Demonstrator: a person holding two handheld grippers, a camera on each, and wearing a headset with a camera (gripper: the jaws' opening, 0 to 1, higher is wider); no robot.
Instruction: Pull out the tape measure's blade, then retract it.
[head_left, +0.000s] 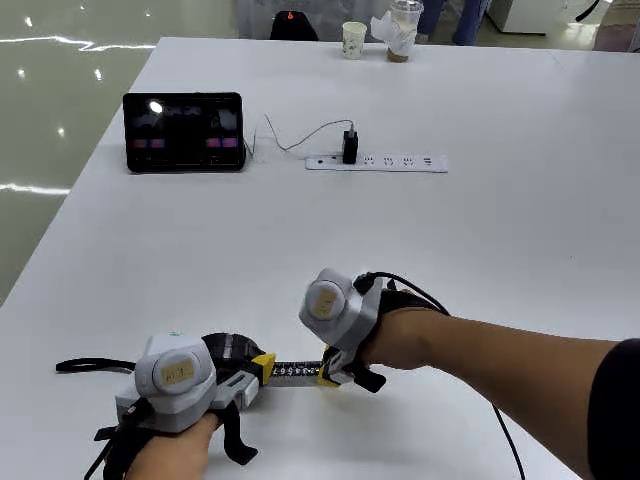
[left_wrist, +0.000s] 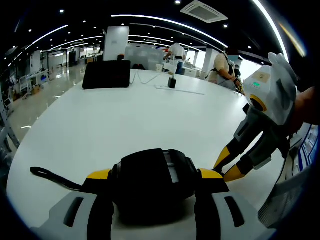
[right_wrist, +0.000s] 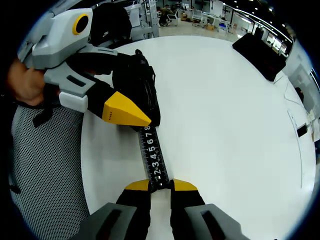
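Observation:
The black tape measure (head_left: 226, 354) lies near the table's front edge, and my left gripper (head_left: 255, 372) is shut on its case (left_wrist: 152, 182). Its wrist strap (left_wrist: 52, 177) trails out to the left. A short length of black blade (right_wrist: 151, 159) with white numbers runs out of the case (right_wrist: 135, 82) toward my right gripper (right_wrist: 161, 186), which is shut on the blade's end. In the head view the blade (head_left: 296, 371) spans the gap between the left gripper and the right gripper (head_left: 328, 378). The right gripper's yellow fingertips (left_wrist: 227, 165) sit just right of the case in the left gripper view.
A dark tablet (head_left: 184, 131) stands at the back left of the white table (head_left: 480, 230). A white power strip (head_left: 376, 161) with a black plug lies behind the middle. Two cups (head_left: 354, 39) stand at the far edge. People stand in the background.

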